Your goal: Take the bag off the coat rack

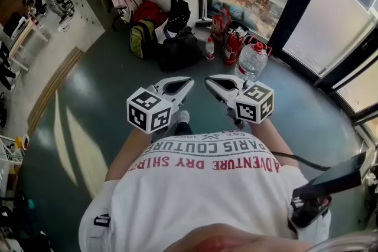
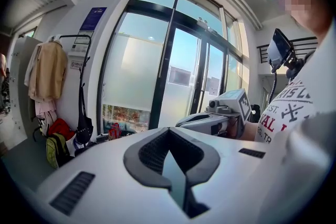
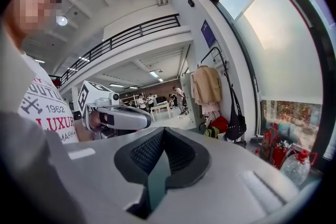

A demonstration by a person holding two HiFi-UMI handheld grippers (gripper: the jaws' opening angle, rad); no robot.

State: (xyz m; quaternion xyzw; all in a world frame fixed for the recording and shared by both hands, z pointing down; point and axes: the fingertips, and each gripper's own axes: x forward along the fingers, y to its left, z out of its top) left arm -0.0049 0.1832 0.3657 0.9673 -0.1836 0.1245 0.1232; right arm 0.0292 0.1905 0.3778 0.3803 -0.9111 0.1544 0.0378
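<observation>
Both clenched, empty: left claw (image 1: 183, 84), right claw (image 1: 214, 83); bag (image 3: 234, 124) on coat rack (image 3: 215, 50), top only in gripper views.

We see a black shoulder bag (image 3: 236, 126) hanging upright by its long, thin strap from a black coat rack (image 3: 214, 50) fixed high on the white wall (image 3: 184, 18). The bag's rounded body hangs low, near the floor.

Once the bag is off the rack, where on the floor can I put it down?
Bare: the green floor in front of the backpack and to its left. Crowded: the bags beside it, then the water bottle and fire extinguishers to the right.
</observation>
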